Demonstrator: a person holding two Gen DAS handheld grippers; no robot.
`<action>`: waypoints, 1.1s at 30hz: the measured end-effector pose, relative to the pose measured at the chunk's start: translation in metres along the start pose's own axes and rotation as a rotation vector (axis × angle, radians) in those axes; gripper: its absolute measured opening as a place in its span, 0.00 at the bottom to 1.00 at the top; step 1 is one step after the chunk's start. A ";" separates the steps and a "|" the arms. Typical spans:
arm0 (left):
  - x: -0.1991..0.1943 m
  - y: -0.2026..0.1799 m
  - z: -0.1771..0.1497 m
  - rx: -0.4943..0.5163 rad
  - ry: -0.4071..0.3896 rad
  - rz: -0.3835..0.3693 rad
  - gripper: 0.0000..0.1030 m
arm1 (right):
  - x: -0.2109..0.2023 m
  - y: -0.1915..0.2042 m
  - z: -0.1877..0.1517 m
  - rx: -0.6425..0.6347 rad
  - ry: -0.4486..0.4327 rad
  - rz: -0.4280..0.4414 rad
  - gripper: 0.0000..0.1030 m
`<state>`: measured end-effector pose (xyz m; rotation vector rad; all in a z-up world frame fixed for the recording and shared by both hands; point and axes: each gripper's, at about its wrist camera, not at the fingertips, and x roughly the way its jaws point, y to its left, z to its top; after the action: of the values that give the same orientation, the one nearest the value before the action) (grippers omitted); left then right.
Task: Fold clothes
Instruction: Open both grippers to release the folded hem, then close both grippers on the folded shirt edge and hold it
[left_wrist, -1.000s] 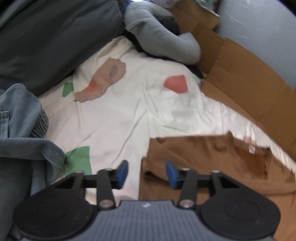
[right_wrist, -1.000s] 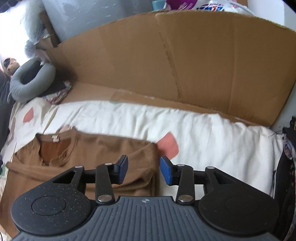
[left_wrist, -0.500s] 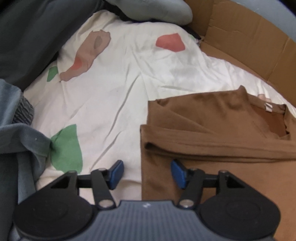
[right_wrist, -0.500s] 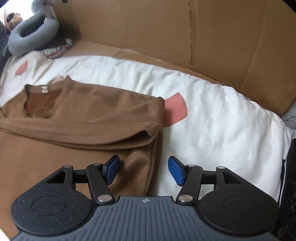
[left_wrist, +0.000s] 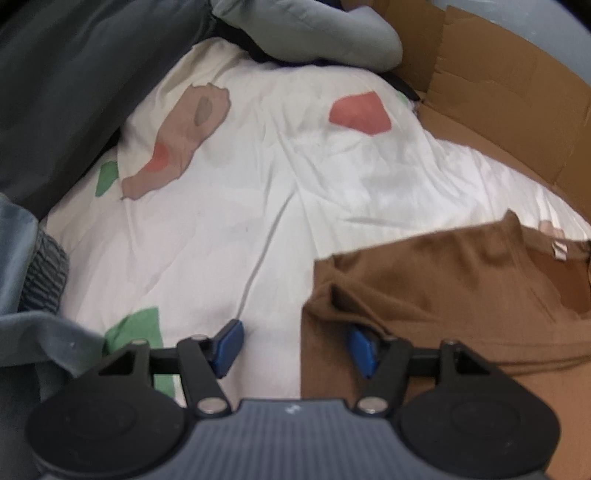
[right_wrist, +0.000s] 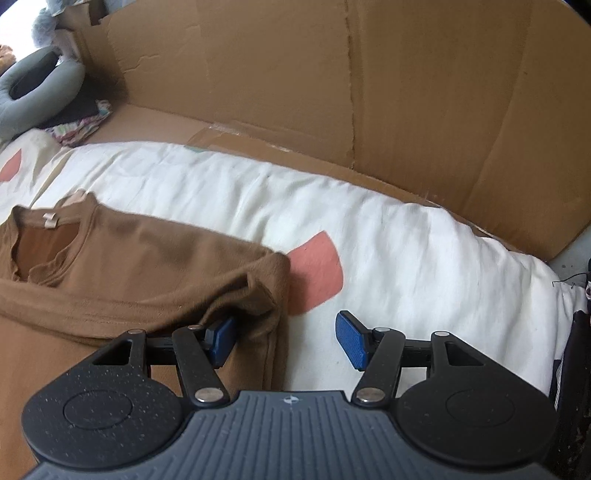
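One brown shirt (left_wrist: 461, 295) lies flat on the bed (left_wrist: 258, 221), on the white sheet with its red, green and tan patches. Its collar and label point toward the cardboard (right_wrist: 332, 92) along the bed's far edge. The sleeves seem to be folded in across the chest (the blur makes the layers hard to read), forming a raised band with a pocket-like fold at each side edge.

Two tools are at work, one per side edge of the shirt. The left tool (left_wrist: 295, 347) stands open astride the shirt's left edge: one blue pad sits over the bare sheet, the other is tucked into the fold of cloth. The right tool (right_wrist: 288, 339) mirrors it at the right edge, open, with one pad under the lip of the fold and the other over the sheet. Neither pair of pads presses on the cloth, so nothing is gripped yet.

The placement makes sense: taking both edges at the same height would let the shirt be lifted evenly and laid over in one crosswise fold. The next move is probably to close on both folds together.

Other things: one grey neck pillow (right_wrist: 33, 92) at the bed's far left corner, one pile of blue-grey clothes (left_wrist: 33, 314) at the left edge, likely waiting their turn, and a dark blanket (left_wrist: 74, 74) beyond it.
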<state>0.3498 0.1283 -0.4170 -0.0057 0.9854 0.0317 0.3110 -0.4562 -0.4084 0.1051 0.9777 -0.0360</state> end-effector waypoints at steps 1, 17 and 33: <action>0.000 0.000 0.001 -0.003 -0.007 -0.001 0.62 | 0.001 -0.001 0.000 0.008 -0.004 -0.001 0.62; -0.012 0.004 -0.007 0.013 -0.043 -0.009 0.49 | -0.011 0.009 -0.001 -0.015 -0.060 0.015 0.55; -0.007 -0.012 -0.001 0.054 -0.094 -0.022 0.11 | -0.006 0.024 0.007 -0.094 -0.093 -0.029 0.21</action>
<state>0.3452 0.1161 -0.4115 0.0345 0.8923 -0.0153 0.3152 -0.4331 -0.3976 0.0030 0.8867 -0.0212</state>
